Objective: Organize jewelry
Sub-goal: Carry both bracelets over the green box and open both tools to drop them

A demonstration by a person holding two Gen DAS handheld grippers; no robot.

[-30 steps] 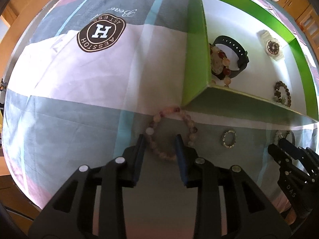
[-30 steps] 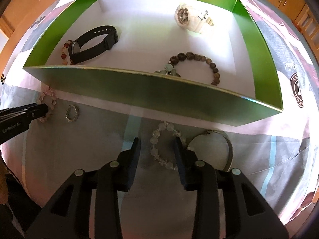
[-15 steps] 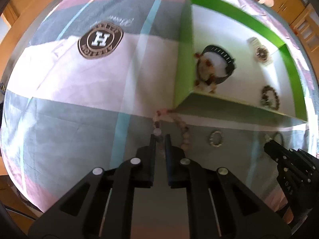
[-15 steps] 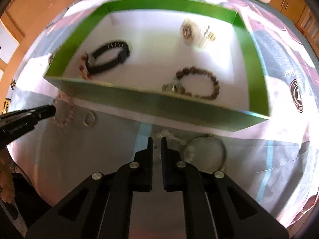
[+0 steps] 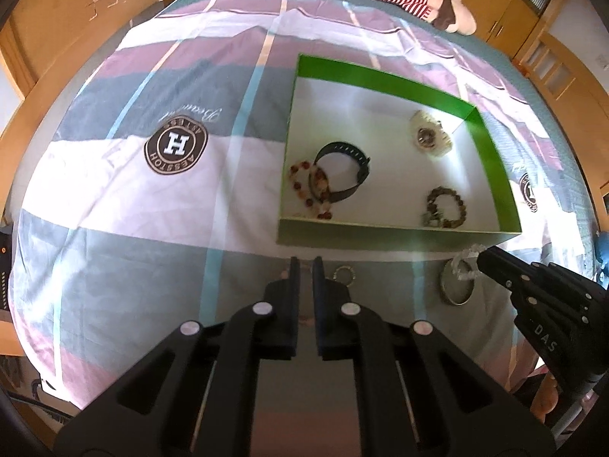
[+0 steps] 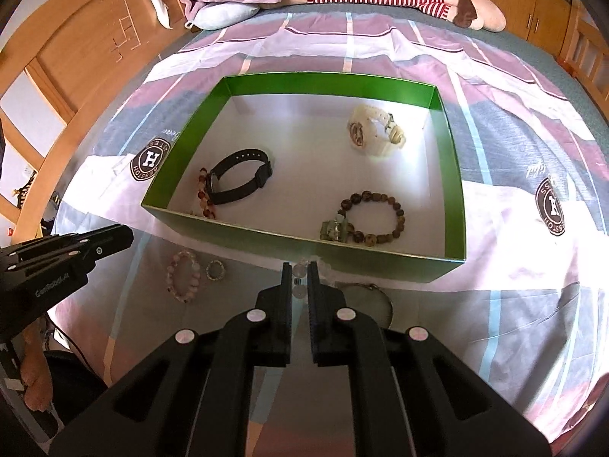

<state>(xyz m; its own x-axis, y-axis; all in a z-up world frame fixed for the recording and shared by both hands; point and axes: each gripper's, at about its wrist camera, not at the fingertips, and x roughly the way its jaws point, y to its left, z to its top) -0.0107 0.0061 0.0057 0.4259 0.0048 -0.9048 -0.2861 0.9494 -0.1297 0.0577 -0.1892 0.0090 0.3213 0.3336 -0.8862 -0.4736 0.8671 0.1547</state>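
Here, wooden wardrobes (image 6: 533,3) ring a bed (image 6: 514,285) whose patchwork sheet carries a green box (image 6: 455,190). Just before the box, the left hand-held gripper (image 5: 305,266) clamps a pink bead bracelet (image 6: 184,276); the right hand-held gripper (image 6: 300,271) pinches a clear bead bracelet (image 5: 466,264).

Both views are brightly lit by daylight. Glare is noted on the box (image 6: 449,175) floor and bedsheet (image 5: 114,198). Strong fisheye bending is seen at the edges.

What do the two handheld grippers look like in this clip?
Both the left gripper and the right gripper are matte black plastic with flat parallel fingers, triangular cut-out linkages and round silver pivot pins. Each carries small white lettering along its side.
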